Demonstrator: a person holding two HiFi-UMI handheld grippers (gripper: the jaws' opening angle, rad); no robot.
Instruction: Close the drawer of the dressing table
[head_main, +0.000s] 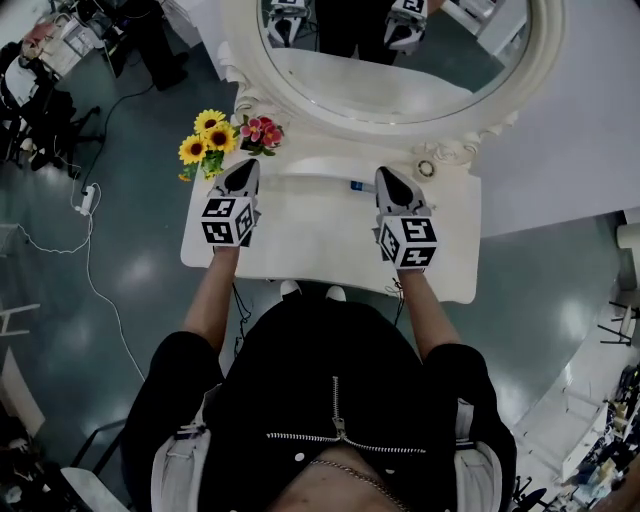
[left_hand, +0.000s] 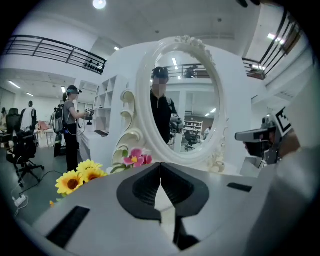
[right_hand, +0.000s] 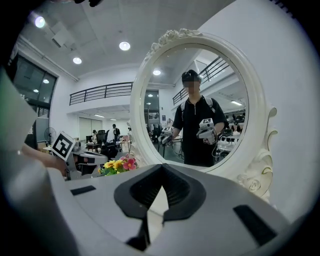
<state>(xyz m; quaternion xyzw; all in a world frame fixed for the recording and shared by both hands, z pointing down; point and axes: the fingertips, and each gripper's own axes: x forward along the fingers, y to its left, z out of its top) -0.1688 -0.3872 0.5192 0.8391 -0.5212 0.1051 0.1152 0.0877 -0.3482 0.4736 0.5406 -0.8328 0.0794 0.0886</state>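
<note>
Head view. Both claws are held above the white dressing counter (head_main: 320, 235), side by side and well apart, noses toward the oval mirror (head_main: 541, 70).
- The left claw (head_main: 244, 167) is near the counter's back left corner; the right claw (head_main: 386, 173) is right of centre.
- Each carries a cube of black-and-white square markers. They are patterns only, with no legible text.
- The counter is directly in front of the person. The drawer itself cannot be made out from this steep angle.
- Sunflowers (head_main: 207, 141) and pink flowers (head_main: 260, 131) are at the back left corner, just beside the left claw. Their container cannot be told.
- A small blue-and-white item (head_main: 361, 186) lies near the mirror base. Its print is too small to read.
- A small ring-shaped object (head_main: 426, 168) lies further right.

Left gripper view.
- The jaws are pressed together at the tips, with nothing between them.
- The mirror is ahead and the flowers low left.
- The right claw shows at the right edge.
- A person (left_hand: 70, 125) stands in the room at left.

Right gripper view.
- The jaws meet at the tips and pinch nothing.
- The mirror fills the centre and reflects the person holding both claws.
- The left claw and flowers are at left.
</note>
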